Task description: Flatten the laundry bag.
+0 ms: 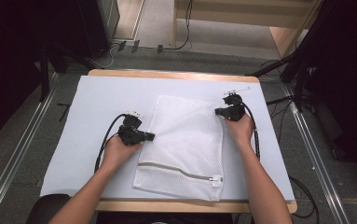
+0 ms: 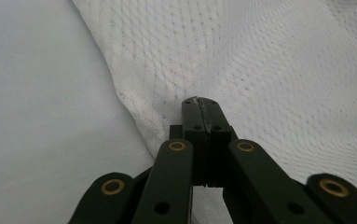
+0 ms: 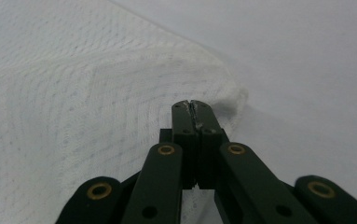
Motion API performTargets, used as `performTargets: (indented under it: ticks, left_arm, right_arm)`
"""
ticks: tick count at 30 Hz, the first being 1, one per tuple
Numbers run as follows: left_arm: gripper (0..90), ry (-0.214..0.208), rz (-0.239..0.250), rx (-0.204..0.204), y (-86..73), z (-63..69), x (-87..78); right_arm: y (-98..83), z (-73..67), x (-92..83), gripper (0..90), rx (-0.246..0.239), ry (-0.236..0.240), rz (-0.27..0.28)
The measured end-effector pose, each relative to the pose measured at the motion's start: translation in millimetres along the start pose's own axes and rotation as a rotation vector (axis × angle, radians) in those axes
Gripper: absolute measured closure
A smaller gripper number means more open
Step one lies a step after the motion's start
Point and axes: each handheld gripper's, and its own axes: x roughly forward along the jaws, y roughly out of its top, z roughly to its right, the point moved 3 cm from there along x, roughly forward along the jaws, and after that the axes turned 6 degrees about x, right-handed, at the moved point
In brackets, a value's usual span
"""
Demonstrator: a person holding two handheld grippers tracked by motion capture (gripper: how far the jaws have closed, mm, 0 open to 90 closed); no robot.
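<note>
Left gripper (image 1: 151,136): jaws closed together, pinching the left edge of the white mesh laundry bag (image 1: 185,144). The bag lies flat at the centre of the white-covered tabletop (image 1: 97,102), its zipper (image 1: 178,171) along the near end. Right gripper (image 1: 218,111): jaws closed, pinching the bag's far right edge, which puckers there.

No readable text, labels, brands, numbers or signs anywhere.
</note>
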Motion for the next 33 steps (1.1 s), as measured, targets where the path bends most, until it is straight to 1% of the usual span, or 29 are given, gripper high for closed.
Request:
performTargets:
  ticks: [2, 3, 4, 5, 6, 7, 10, 12, 13, 15, 16, 17, 18, 19, 20, 21, 22, 23, 24, 25, 26, 28, 31, 32, 33]
  left_arm:
    - [90.0, 0.0, 0.001, 0.0, 0.0, 0.1, 0.1]
    - [90.0, 0.0, 0.001, 0.0, -0.1, 0.1, 0.1]
    - [90.0, 0.0, 0.002, 0.0, -0.1, 0.1, 0.1]
    - [90.0, 0.0, 0.002, 0.0, -0.1, 0.1, 0.1]
    - [90.0, -0.001, 0.0, 0.001, -0.2, -0.2, -0.1]
    - [90.0, -0.001, 0.0, 0.001, -0.2, -0.2, -0.1]
    - [90.0, -0.003, 0.0, -0.001, -0.2, -0.3, -0.1]
    - [90.0, -0.002, 0.0, 0.0, -0.2, -0.1, -0.1]
    - [90.0, -0.003, 0.0, 0.0, -0.2, -0.1, -0.2]
    - [89.8, -0.006, 0.001, -0.004, -0.2, 0.0, -0.2]
    - [89.2, -0.008, 0.001, -0.006, -0.1, 0.1, -0.2]
    - [88.8, -0.008, 0.001, -0.007, 0.1, 0.3, -0.2]
    - [88.3, -0.008, -0.001, -0.005, 0.2, 0.6, -0.3]
    - [87.3, -0.012, -0.003, -0.005, 0.5, 0.9, -0.5]
    - [85.2, -0.02, -0.006, -0.007, 1.0, 1.2, -0.6]
    - [82.6, -0.023, -0.009, -0.004, 2.1, 2.0, -1.0]
    - [79.6, -0.017, -0.019, 0.006, 3.3, 2.3, -2.2]
    - [77.5, -0.017, -0.019, 0.006, 3.3, 2.3, -2.2]
    - [77.2, -0.004, -0.01, 0.007, 6.0, 1.5, -5.8]
    - [76.5, -0.004, -0.01, 0.007, 6.0, 1.5, -5.8]
    - [75.5, 0.008, -0.001, -0.001, 8.3, -1.9, -10.5]
    - [74.4, 0.031, 0.001, -0.003, 10.2, -7.1, -15.5]
    - [71.5, 0.039, 0.012, -0.025, 13.5, -15.0, -19.2]
    - [70.7, 0.039, 0.012, -0.025, 13.5, -15.0, -19.2]
    - [69.7, 0.054, 0.003, -0.022, 16.6, -19.6, -19.3]
  right_arm:
    - [-0.1, 6.8, -5.0, 90.0, 0.014, -0.014, 0.005]
    - [-0.5, 11.1, -7.6, 90.0, 0.032, -0.01, 0.011]
    - [-1.2, 15.3, -10.3, 90.0, 0.05, 0.008, 0.009]
    - [-1.2, 15.3, -10.3, 90.0, 0.05, 0.008, 0.009]
    - [-2.6, 20.9, -13.8, 90.0, 0.07, 0.024, 0.011]
    - [-3.4, 22.0, -14.8, 90.0, 0.075, 0.03, 0.007]
    - [-3.8, 22.2, -16.7, 90.0, 0.071, 0.021, 0.012]
    - [-6.5, 20.5, -17.5, 90.0, 0.049, 0.003, -0.01]
    - [-8.3, 19.9, -18.9, 90.0, 0.045, -0.001, -0.008]
    - [-9.7, 19.8, -23.0, 90.0, 0.045, -0.002, 0.009]
    - [-10.0, 20.1, -25.6, 90.0, 0.047, -0.017, 0.024]
    - [-10.5, 20.5, -28.7, 88.0, 0.046, -0.044, 0.04]
    - [-11.2, 20.4, -32.0, 85.0, 0.053, -0.038, 0.052]
    - [-12.5, 20.0, -34.9, 84.2, 0.067, -0.011, 0.061]
    - [-14.8, 17.8, -37.8, 82.6, 0.077, 0.008, 0.063]
    - [-17.5, 14.4, -39.7, 82.3, 0.074, 0.018, 0.064]
    - [-20.6, 10.2, -41.5, 81.2, 0.059, 0.016, 0.06]
    - [-23.6, 5.7, -43.3, 80.4, 0.045, 0.015, 0.057]
    - [-27.0, 0.9, -45.2, 80.2, 0.036, 0.019, 0.053]
    - [-27.0, 0.9, -45.2, 80.2, 0.036, 0.019, 0.053]
    - [-34.6, -7.9, -49.6, 78.8, 0.017, 0.032, 0.055]
    - [-40.8, -14.4, -53.8, 76.6, 0.003, 0.034, 0.048]
    - [-51.1, -23.5, -61.2, 73.3, -0.009, 0.051, 0.055]
    - [-51.1, -23.5, -61.2, 73.3, -0.009, 0.051, 0.055]
    - [-57.5, -27.5, -65.5, 70.3, -0.02, 0.058, 0.06]
